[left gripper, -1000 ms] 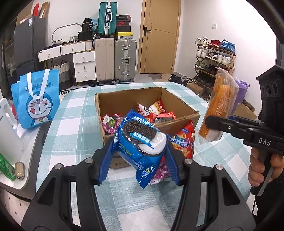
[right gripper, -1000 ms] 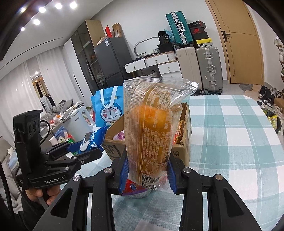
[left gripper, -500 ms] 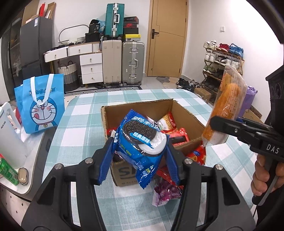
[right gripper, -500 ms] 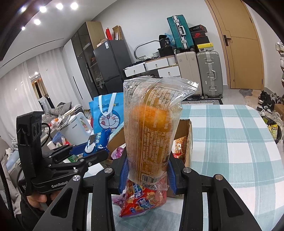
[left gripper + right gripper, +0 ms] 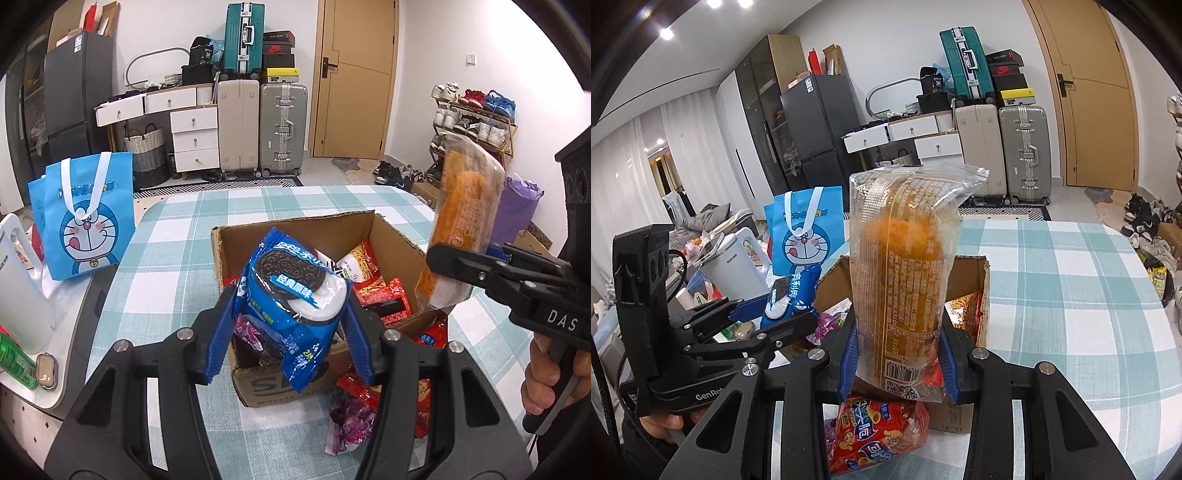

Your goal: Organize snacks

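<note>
My left gripper [image 5: 291, 332] is shut on a blue Oreo cookie pack [image 5: 291, 291] and holds it above the near edge of an open cardboard box [image 5: 391, 236] that holds several snack packets. My right gripper [image 5: 897, 365] is shut on a clear bag of orange cake [image 5: 905, 280], held upright over the box's near right corner; this bag also shows in the left wrist view [image 5: 461, 218]. A red snack bag [image 5: 875, 435] and a purple packet [image 5: 351, 417] lie on the table in front of the box.
The box stands on a checked tablecloth [image 5: 177, 236]. A blue Doraemon bag [image 5: 85, 214], a white kettle [image 5: 735, 262] and a green can [image 5: 14, 362] are at the left. Suitcases [image 5: 258, 125] and drawers stand by the far wall.
Both grippers have risen and come over the box with their packs still held. More of the box's inside now shows.
</note>
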`<action>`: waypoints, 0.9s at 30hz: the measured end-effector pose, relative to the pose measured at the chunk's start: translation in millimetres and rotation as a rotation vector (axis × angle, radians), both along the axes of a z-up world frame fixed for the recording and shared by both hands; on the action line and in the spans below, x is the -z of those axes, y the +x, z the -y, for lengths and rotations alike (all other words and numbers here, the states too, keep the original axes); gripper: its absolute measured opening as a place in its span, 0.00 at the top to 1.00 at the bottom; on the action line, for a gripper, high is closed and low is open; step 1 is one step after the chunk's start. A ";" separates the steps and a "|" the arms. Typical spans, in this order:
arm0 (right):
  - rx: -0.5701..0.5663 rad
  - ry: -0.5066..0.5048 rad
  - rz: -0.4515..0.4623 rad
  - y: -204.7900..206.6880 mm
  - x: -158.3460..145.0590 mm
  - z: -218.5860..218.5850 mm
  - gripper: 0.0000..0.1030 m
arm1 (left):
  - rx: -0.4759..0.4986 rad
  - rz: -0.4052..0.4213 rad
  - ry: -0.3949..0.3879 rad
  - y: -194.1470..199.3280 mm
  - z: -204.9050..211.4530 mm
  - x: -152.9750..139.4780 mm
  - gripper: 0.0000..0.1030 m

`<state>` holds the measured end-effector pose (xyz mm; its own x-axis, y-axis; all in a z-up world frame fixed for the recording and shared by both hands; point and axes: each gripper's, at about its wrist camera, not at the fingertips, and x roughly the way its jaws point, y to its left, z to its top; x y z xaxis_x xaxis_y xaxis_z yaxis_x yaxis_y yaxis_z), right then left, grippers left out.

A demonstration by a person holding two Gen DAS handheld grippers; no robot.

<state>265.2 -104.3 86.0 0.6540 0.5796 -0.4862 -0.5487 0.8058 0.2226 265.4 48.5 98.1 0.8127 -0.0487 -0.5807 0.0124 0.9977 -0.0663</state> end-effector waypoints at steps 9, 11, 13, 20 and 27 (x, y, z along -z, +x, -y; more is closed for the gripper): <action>0.015 -0.032 -0.011 12.4 7.3 -6.1 0.63 | -0.006 -0.024 0.014 16.5 5.7 11.9 0.50; 0.011 -0.037 -0.018 13.6 10.8 -6.6 0.63 | -0.003 -0.033 0.012 18.5 5.0 16.3 0.50; 0.012 -0.042 -0.020 15.3 13.8 -7.1 0.63 | 0.002 -0.041 0.011 20.2 5.9 21.3 0.50; 0.014 -0.032 -0.046 21.4 22.0 -5.5 0.63 | 0.009 -0.058 0.018 23.8 8.0 31.6 0.49; 0.024 -0.012 -0.019 10.5 22.3 6.4 0.51 | -0.009 -0.053 0.033 21.1 7.9 31.2 0.45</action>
<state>275.7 -110.7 63.6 0.6583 0.5574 -0.5058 -0.5246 0.8217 0.2228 286.4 40.5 66.9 0.7811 -0.0213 -0.6240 0.0006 0.9994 -0.0333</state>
